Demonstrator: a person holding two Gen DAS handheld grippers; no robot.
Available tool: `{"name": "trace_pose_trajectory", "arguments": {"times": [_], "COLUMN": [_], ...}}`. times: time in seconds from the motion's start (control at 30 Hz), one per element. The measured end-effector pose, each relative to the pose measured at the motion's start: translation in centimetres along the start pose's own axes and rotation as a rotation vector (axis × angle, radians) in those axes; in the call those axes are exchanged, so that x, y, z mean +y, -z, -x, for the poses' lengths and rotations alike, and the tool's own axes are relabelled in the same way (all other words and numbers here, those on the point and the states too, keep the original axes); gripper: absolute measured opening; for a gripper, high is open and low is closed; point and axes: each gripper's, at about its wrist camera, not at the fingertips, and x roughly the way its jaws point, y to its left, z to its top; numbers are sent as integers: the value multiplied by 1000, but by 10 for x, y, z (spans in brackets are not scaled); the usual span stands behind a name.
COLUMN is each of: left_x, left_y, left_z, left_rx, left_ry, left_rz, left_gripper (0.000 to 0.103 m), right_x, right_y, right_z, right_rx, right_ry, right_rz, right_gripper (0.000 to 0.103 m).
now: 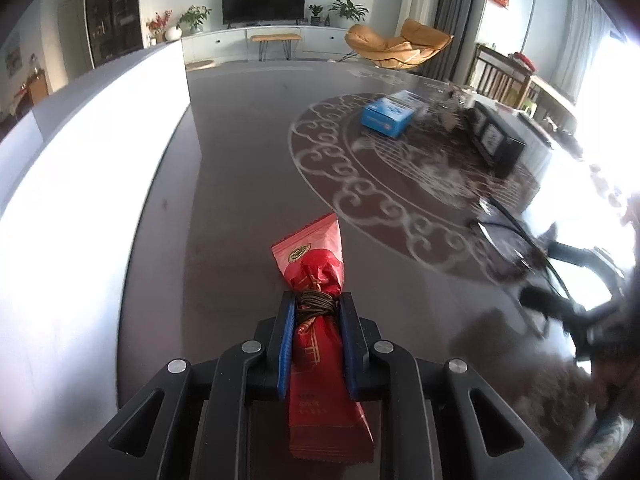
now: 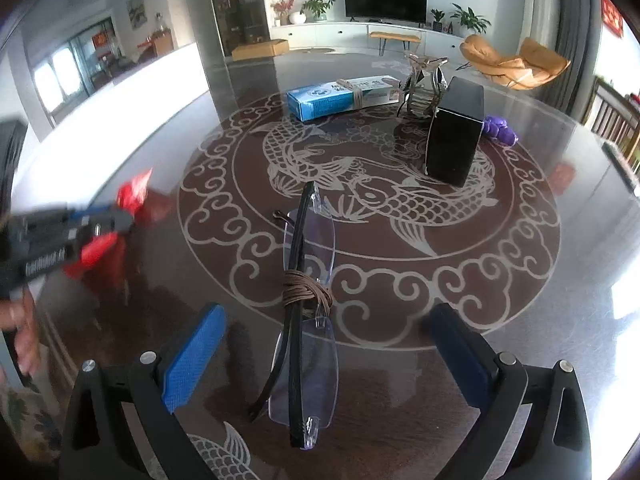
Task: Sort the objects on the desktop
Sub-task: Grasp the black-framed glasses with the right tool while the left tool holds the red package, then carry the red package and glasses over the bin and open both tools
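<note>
Left wrist view: my left gripper [image 1: 317, 304] is clamped on a red snack packet [image 1: 320, 320], the blue pads [image 1: 285, 344] pressing its sides where a brown cord [image 1: 316, 303] is wound around it. The packet's far end sticks out past the fingertips, above the dark glossy table [image 1: 240, 160]; its near end runs back between the fingers. Farther off, right of centre, a blue box [image 1: 390, 115] lies on the table's round scroll pattern, and a black box [image 1: 498, 142] stands to its right. At the right edge, blurred, I see a pair of glasses [image 1: 506, 240] and part of my other gripper; I cannot tell its state from here.

Right wrist view: my right gripper [image 2: 320, 344] stands wide, both pads clear of anything. The rimless glasses [image 2: 306, 312] lie folded on the table [image 2: 520, 320] between the fingers, touching neither, with brown cord [image 2: 306, 290] tied round their middle and the black temple running near to far. Beyond them, on the carp design, the blue box [image 2: 324, 100] lies at the far centre with a cord round it, joined end to end with a pale box. The black box [image 2: 454, 140] stands upright to the right, a metallic ornament [image 2: 422, 88] just behind it and a purple object [image 2: 500, 128] beside its far right. At the left edge, blurred, my left gripper [image 2: 124, 216] holds the red packet [image 2: 132, 196] above the table.
</note>
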Motion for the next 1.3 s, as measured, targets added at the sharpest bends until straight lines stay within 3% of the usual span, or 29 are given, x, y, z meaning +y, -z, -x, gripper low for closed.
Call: {"name": "trace_pose_trajectory", "arguments": {"times": [0.1, 0.2, 0.33, 0.37, 0.6, 0.73, 0.9, 1.07, 1.13, 1.3], "left_x": [-5, -9, -15, -15, 3, 39, 114, 201, 230, 268], "left_y": [12, 18, 18, 17, -1, -13, -16, -7, -3, 8], "left_z": [9, 17, 30, 35, 85, 133, 170, 176, 172, 151], "left_rx": [2, 0, -23, -32, -110, -184, -229, -176, -134, -35], "left_ry": [19, 30, 51, 58, 156, 166, 70, -87, -134, -185], "left_rz": [-3, -6, -10, -10, 71, 122, 211, 305, 332, 367], "left_gripper": [20, 20, 20, 20, 20, 20, 20, 20, 20, 21], "right_x": [-5, 3, 17, 20, 38, 78, 165, 267, 310, 363], "right_y": [-11, -22, -25, -25, -43, -78, -122, -146, -148, -134], "right_z": [1, 2, -6, -6, 32, 63, 86, 81, 69, 26], "right_rx": [70, 109, 168, 170, 102, 23, -68, -81, -54, 43], "right_ry": [-64, -63, -17, 13, 5, -77, -235, -404, -448, -485], "right_rz": [0, 47, 125, 146, 131, 133, 190, 255, 299, 332], "right_gripper": [98, 73, 20, 12, 12, 12, 12, 12, 12, 13]}}
